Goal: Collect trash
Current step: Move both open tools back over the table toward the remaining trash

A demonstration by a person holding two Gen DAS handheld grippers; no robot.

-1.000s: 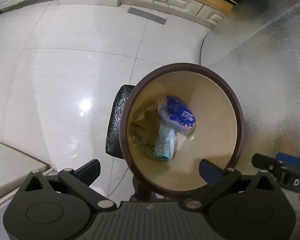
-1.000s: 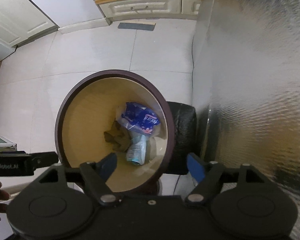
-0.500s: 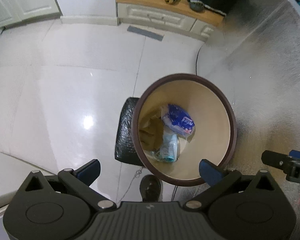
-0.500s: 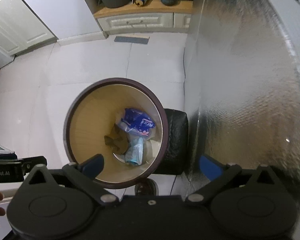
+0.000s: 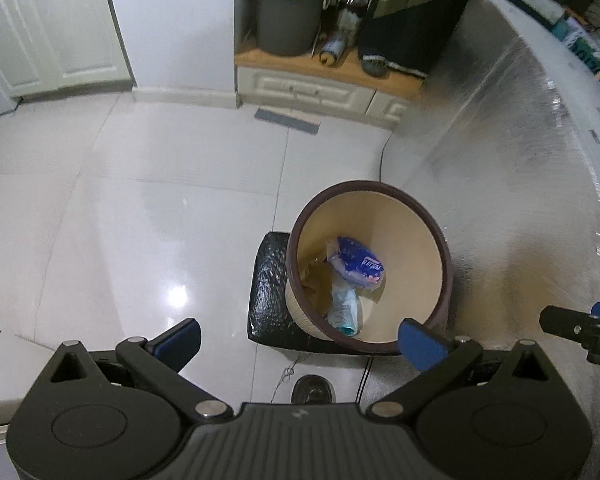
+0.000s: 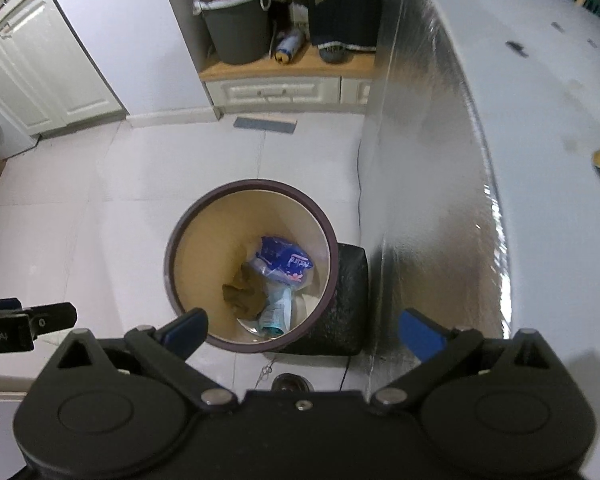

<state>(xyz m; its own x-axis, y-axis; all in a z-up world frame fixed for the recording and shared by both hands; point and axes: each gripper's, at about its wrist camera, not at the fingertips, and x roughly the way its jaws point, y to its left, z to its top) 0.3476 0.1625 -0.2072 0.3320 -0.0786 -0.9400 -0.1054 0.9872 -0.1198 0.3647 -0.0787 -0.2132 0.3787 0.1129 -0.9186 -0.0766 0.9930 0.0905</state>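
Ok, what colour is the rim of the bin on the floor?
Dark brown-maroon rim, around a beige inside. The right wrist view shows it best.

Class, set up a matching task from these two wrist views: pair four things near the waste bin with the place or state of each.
Things:
1. blue wrapper
2. black cushion
3. grey bucket
4. right gripper

Places or states:
A. on the wooden shelf
B. inside the round bin
C. open, nothing between its fingers
D. on the floor, beside the bin

Pairs: 1-B, 2-D, 3-A, 4-C
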